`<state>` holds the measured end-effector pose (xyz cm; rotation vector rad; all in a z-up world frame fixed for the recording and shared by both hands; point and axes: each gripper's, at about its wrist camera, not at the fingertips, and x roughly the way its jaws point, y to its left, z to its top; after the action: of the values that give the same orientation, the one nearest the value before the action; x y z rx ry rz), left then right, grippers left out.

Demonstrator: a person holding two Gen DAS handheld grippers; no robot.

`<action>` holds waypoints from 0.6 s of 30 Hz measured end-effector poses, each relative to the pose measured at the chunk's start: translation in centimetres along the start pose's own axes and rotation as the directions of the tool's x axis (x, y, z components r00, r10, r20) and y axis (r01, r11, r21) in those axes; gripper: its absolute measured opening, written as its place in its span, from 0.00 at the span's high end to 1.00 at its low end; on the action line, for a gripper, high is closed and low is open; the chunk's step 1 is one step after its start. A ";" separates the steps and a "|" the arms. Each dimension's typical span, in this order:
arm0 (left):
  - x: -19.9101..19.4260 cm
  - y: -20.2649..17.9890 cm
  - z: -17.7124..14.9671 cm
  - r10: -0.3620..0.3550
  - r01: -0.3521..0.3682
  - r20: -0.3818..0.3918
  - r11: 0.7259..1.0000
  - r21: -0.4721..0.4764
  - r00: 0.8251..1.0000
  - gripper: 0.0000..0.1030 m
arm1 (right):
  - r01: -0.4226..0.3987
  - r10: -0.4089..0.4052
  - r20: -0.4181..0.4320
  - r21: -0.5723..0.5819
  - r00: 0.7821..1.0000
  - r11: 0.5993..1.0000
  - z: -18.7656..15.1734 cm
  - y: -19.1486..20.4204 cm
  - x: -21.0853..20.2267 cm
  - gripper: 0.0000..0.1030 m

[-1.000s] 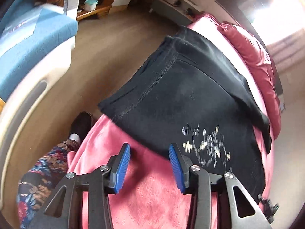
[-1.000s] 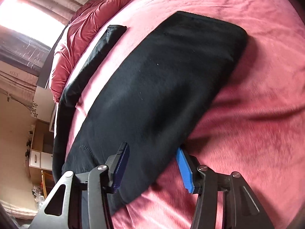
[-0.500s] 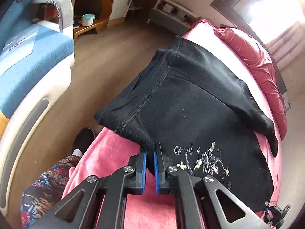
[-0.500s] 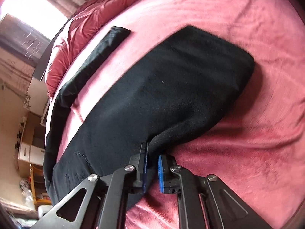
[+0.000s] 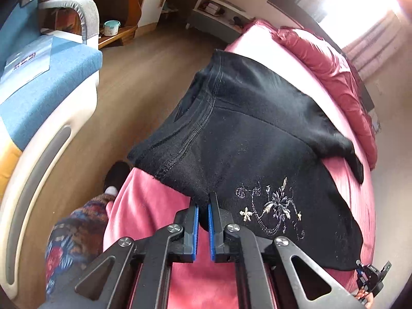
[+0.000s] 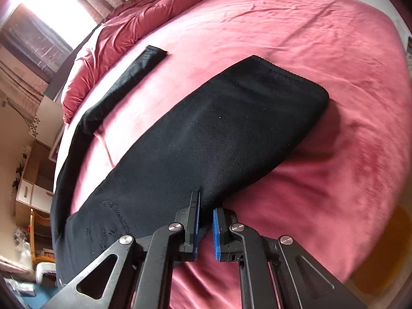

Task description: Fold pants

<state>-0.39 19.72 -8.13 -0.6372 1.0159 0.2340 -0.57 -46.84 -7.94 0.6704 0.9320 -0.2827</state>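
Your black pants (image 5: 257, 139) lie on the pink bed (image 6: 322, 38), long axis running left to right. Left tool (image 5: 203, 217) pinches the near waist edge, right tool (image 6: 206, 212) the near leg edge; the free leg lies beyond.

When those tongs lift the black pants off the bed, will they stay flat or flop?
Probably flop: the black pants already sag from the left tongs and right tongs. The fabric looks thick and fleecy, so likely grippy, not slippery. The free leg would probably trail.
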 end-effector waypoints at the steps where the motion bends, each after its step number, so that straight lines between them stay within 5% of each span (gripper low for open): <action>1: -0.2 0.1 -0.5 0.008 -0.008 -0.007 1.000 0.013 1.000 0.94 | 0.010 -0.010 -0.004 -0.001 1.000 1.000 -0.5 -0.8 -0.5 0.92; 8: 1.3 0.8 -2.7 0.090 -0.083 -0.128 0.995 0.062 0.988 0.93 | 0.067 -0.065 -0.038 0.047 0.997 0.997 -2.3 -4.9 -1.4 0.92; 12: 1.5 1.2 -1.7 0.129 -0.123 -0.160 0.991 0.051 0.979 0.75 | 0.083 -0.081 -0.060 0.030 0.995 0.996 -2.0 -4.7 -1.0 0.90; 14: 0.5 1.7 -0.9 0.128 -0.122 -0.143 0.991 0.050 0.982 0.73 | 0.066 -0.065 -0.051 0.016 0.997 0.998 -1.5 -4.3 -1.6 0.81; 16: -0.8 2.3 0.0 0.147 -0.142 -0.110 0.988 0.054 0.983 0.72 | 0.095 -0.095 -0.039 -0.001 0.995 0.995 -1.3 -3.9 -2.5 0.59; 18: -2.2 2.9 1.0 0.171 -0.168 -0.060 0.985 0.049 0.983 0.72 | 0.136 -0.136 0.003 -0.013 0.991 0.991 -1.0 -3.8 -4.0 0.56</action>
<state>-2.13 22.81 -7.04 -0.5214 1.1356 0.3413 -5.43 -49.31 -6.66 0.5950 0.9790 -0.3976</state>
